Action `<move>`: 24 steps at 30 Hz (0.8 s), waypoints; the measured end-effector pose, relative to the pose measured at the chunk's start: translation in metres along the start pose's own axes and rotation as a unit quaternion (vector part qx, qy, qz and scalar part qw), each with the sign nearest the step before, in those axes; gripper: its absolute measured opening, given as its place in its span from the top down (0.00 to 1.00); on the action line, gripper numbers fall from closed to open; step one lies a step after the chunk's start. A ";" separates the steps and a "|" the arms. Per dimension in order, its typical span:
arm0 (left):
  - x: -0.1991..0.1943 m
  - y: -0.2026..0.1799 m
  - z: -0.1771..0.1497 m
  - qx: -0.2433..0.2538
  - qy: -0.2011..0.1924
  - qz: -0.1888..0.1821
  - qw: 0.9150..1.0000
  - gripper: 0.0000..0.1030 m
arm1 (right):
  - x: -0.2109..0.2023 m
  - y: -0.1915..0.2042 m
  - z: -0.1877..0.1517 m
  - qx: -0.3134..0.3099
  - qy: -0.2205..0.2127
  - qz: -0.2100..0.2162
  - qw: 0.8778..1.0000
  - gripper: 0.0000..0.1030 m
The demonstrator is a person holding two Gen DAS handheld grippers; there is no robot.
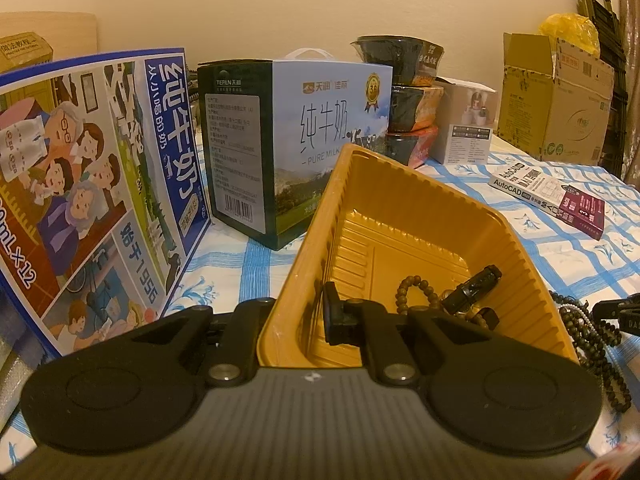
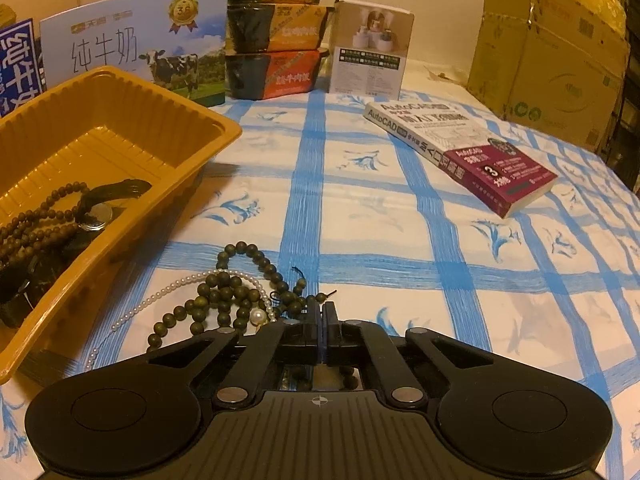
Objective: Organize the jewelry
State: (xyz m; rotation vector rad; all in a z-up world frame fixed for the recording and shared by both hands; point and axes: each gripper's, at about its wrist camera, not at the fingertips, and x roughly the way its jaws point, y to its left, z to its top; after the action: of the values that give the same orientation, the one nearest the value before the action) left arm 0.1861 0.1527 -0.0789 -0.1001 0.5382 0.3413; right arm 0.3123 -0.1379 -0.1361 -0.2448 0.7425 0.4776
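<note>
A yellow plastic tray [image 1: 400,176] stands on the blue-checked cloth. My left gripper [image 1: 298,308] is shut on its near wall, with one finger [image 1: 334,316] inside and the other hidden outside. In the tray [image 2: 140,220] lie a brown bead strand [image 1: 416,288] and a black strap piece [image 1: 472,288] with a round metal face [image 2: 96,212]. Right of the tray, a dark green bead strand [image 2: 224,292] is tangled with a white pearl necklace [image 2: 180,284]. My right gripper [image 2: 322,312] is shut, its tips pinched on the end of the dark bead strand.
Two milk cartons [image 1: 320,128] [image 1: 92,184] stand behind and left of the tray. Stacked food bowls [image 2: 276,36], a white product box [image 2: 372,48] and an open cardboard box [image 2: 548,68] line the back. An AutoCAD book [image 2: 460,152] lies on the cloth at right.
</note>
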 end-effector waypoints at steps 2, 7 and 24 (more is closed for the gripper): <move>0.000 0.000 0.000 0.000 0.000 0.000 1.000 0.90 | -0.001 0.001 -0.001 -0.003 -0.003 -0.003 1.000 1.00; -0.001 0.000 0.000 0.000 0.000 -0.001 1.000 0.90 | -0.015 -0.007 0.002 0.014 -0.025 -0.006 1.000 1.00; -0.001 -0.001 0.000 0.001 -0.001 -0.002 1.000 0.90 | -0.007 -0.022 0.000 0.076 -0.010 0.009 0.997 0.60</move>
State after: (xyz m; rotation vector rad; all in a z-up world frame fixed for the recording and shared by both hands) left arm 0.1858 0.1520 -0.0781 -0.0993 0.5364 0.3370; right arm 0.3186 -0.1593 -0.1298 -0.0923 0.7574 0.4373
